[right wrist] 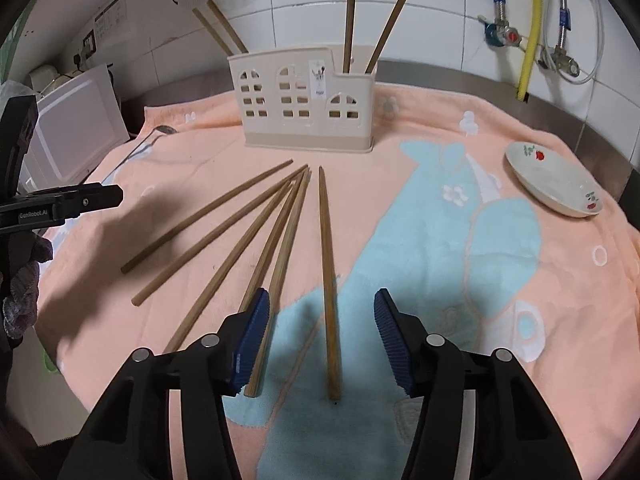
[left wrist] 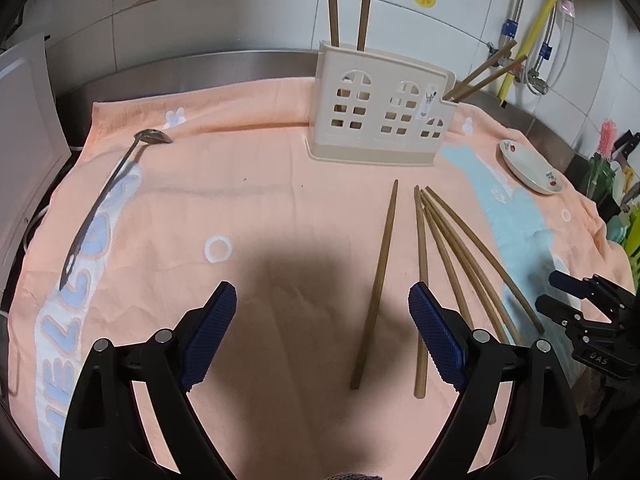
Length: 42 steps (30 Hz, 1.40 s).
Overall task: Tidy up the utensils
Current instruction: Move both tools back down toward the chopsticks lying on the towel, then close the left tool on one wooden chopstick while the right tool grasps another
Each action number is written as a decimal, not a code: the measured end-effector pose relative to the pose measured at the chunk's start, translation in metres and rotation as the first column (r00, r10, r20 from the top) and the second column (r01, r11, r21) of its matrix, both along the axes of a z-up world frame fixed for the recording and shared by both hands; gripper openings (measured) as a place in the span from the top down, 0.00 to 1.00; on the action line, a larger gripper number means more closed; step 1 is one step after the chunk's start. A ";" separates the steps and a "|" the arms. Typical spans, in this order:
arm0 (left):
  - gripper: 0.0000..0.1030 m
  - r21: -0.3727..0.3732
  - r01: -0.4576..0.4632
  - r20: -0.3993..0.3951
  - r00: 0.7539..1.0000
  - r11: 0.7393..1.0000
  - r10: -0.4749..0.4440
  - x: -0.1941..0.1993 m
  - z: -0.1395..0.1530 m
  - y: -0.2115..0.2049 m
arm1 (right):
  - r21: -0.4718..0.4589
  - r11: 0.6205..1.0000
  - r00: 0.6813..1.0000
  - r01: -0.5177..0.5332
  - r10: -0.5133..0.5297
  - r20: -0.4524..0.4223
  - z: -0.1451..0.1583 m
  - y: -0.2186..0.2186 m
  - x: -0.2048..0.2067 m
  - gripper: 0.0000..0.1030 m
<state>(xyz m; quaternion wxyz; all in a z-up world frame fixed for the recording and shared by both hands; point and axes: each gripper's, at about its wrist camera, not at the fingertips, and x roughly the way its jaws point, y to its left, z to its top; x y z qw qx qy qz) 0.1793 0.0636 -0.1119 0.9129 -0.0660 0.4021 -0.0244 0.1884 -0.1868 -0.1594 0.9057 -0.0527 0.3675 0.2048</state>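
A beige utensil holder stands at the back of the towel with two chopstick pairs upright in it. Several loose wooden chopsticks lie fanned on the towel. My left gripper is open and empty, hovering over the leftmost chopstick. My right gripper is open and empty over the rightmost chopstick. A metal spoon lies at the far left of the towel.
An orange towel covers the steel counter. A small white dish sits at the right. A white appliance stands at the left. Tiled wall and pipes are behind.
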 end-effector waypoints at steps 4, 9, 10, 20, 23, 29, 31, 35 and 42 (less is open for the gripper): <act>0.16 0.004 0.010 -0.009 1.000 1.000 -0.010 0.000 -0.004 -0.002 | -0.009 1.000 1.000 -0.010 0.010 -0.020 -0.009 0.004 0.003 0.56; 0.16 0.007 0.037 -0.013 0.999 0.999 -0.037 -0.002 -0.007 -0.006 | 0.001 1.000 0.999 -0.021 0.021 -0.038 -0.015 0.008 0.008 0.64; 0.16 0.009 0.045 -0.015 0.999 0.999 -0.045 -0.002 -0.008 -0.007 | 0.002 1.000 0.999 -0.022 0.022 -0.041 -0.016 0.008 0.009 0.64; 0.21 0.004 0.095 -0.033 0.995 0.995 -0.095 -0.003 -0.018 -0.014 | -0.002 1.000 0.998 -0.006 0.006 -0.067 -0.024 0.007 0.019 0.76; 0.24 0.007 0.114 -0.041 0.993 0.993 -0.114 -0.003 -0.022 -0.018 | -0.005 1.000 0.998 -0.004 0.003 -0.069 -0.025 0.006 0.020 0.80; 0.36 0.014 0.145 -0.058 0.988 0.989 -0.144 -0.003 -0.029 -0.025 | -0.022 1.000 0.998 -0.004 0.003 -0.068 -0.027 0.008 0.021 0.84; 0.44 0.009 0.153 -0.064 0.986 0.988 -0.152 -0.001 -0.030 -0.026 | -0.024 1.000 0.998 -0.003 0.001 -0.065 -0.027 0.008 0.021 0.85; 0.51 0.009 0.166 -0.069 0.984 0.986 -0.165 0.002 -0.032 -0.030 | -0.026 1.000 0.998 0.002 -0.004 -0.064 -0.028 0.007 0.021 0.88; 0.70 0.011 0.193 -0.085 0.978 0.981 -0.191 0.010 -0.038 -0.040 | -0.025 1.000 0.998 0.009 -0.011 -0.062 -0.028 0.004 0.020 0.92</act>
